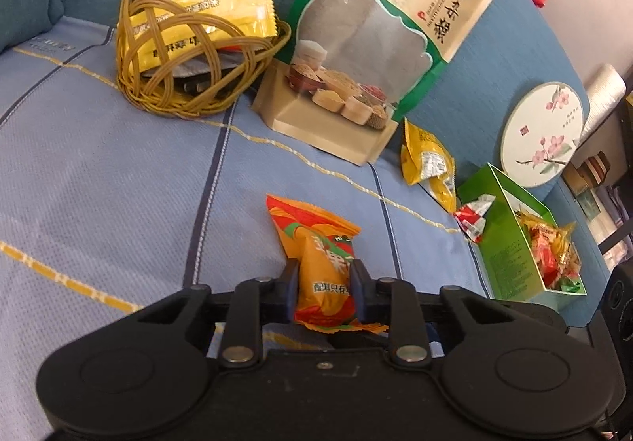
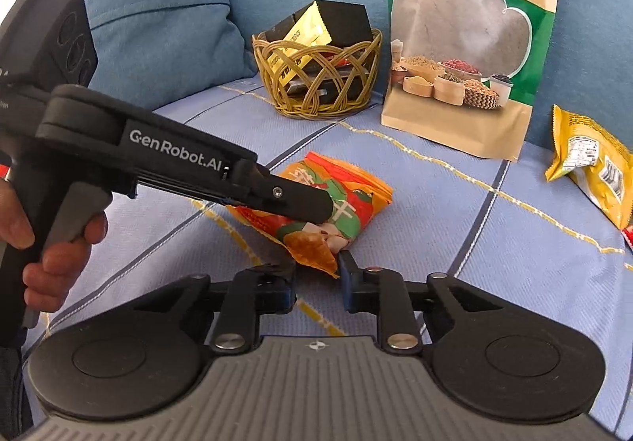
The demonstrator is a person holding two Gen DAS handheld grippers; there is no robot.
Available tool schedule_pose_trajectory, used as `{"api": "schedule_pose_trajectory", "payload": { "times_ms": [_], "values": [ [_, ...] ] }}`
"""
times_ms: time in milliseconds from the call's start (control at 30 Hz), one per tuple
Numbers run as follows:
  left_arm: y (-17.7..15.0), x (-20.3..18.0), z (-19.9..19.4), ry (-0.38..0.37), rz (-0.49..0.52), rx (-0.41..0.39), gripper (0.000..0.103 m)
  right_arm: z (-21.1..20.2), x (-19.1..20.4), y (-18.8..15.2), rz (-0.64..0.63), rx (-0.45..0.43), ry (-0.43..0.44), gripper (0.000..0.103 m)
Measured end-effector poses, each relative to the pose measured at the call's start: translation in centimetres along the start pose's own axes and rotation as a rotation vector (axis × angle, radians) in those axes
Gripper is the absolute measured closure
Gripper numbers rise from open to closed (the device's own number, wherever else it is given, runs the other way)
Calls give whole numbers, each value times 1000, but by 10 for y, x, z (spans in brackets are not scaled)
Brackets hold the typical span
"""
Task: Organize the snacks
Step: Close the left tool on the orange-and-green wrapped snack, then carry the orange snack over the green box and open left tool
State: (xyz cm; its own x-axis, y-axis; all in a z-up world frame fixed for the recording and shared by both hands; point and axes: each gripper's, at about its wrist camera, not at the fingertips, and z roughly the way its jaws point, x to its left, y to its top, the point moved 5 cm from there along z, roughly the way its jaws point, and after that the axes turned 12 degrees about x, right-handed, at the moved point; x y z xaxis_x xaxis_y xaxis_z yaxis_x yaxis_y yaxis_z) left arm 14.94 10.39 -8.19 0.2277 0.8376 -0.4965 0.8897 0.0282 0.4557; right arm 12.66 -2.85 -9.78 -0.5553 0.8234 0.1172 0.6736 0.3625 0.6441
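An orange snack packet (image 1: 316,255) lies on the blue striped sofa seat (image 1: 118,184). My left gripper (image 1: 324,275) is shut on it, a pad pressing each side. From the right wrist view, the left gripper's finger (image 2: 300,203) lies across the same packet (image 2: 348,195). My right gripper (image 2: 316,269) stands at the packet's near corner. That corner sits between its fingers, and the right-hand fingertip (image 2: 345,263) touches it while a gap shows on the other side. A wicker basket (image 1: 190,57) (image 2: 316,73) at the back holds a yellow packet and dark packs.
A tall grain bag (image 1: 379,37) (image 2: 467,45) leans on the backrest beside the basket. To the right lie a yellow packet (image 1: 427,160) (image 2: 593,164), a green box (image 1: 510,243) of sweets and a round floral tin (image 1: 542,132). A blue cushion (image 2: 158,17) fills the left corner.
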Motion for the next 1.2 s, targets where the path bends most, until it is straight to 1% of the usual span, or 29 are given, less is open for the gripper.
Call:
{"api": "schedule_pose_trajectory", "payload": {
  "times_ms": [100,267,333,367,433,467,567,600,633,700,767,867,900,933,967,1000,1033,1100,1200],
  "values": [
    [-7,-5,-2,-9,6,15,37,-7,2,-6,-7,8,-1,68],
    [-20,-15,-5,-29,28,30,37,-23,12,-21,-18,16,-11,70],
    [-25,-17,-5,-26,38,33,36,-26,13,-26,-22,21,-12,71],
    [-26,-18,-5,-16,39,29,32,-26,14,-28,-24,25,-13,71],
    [-28,-18,-8,8,47,8,16,-26,15,-30,-25,29,-25,71],
    [-29,-18,-9,12,46,-2,0,-27,15,-31,-24,28,-27,71],
    [-27,-16,-16,16,31,-52,0,-26,15,-29,-29,25,-33,71],
    [-25,-15,-16,16,32,-54,0,-25,15,-29,-34,25,-38,69],
    [-24,-13,-15,17,29,-51,0,-24,15,-29,-38,23,-41,60],
    [-23,-9,-12,14,15,-45,0,-23,15,-28,-39,14,-50,56],
    [-23,-6,-10,4,6,-43,0,-21,15,-27,-41,15,-50,55],
    [-22,-5,-8,-3,10,-30,0,-15,17,-26,-44,20,-44,56],
    [-23,-5,-7,-13,11,-15,14,-14,18,-25,-41,20,-39,63],
    [-23,-5,-5,-23,10,2,15,-14,18,-24,-34,20,-31,71],
    [-24,-5,-4,-19,8,3,19,-13,18,-24,-28,27,-24,72],
    [-24,-6,-5,-15,10,2,26,-13,18,-24,-26,27,-25,74],
    [-24,-6,-6,-18,4,2,30,-13,18,-24,-28,26,-28,76],
    [-24,-5,-9,-35,-26,-2,44,-14,19,-26,-21,27,-30,79],
    [-24,-9,-18,-49,-38,-12,49,-22,16,-29,0,8,-13,82]
  ]
}}
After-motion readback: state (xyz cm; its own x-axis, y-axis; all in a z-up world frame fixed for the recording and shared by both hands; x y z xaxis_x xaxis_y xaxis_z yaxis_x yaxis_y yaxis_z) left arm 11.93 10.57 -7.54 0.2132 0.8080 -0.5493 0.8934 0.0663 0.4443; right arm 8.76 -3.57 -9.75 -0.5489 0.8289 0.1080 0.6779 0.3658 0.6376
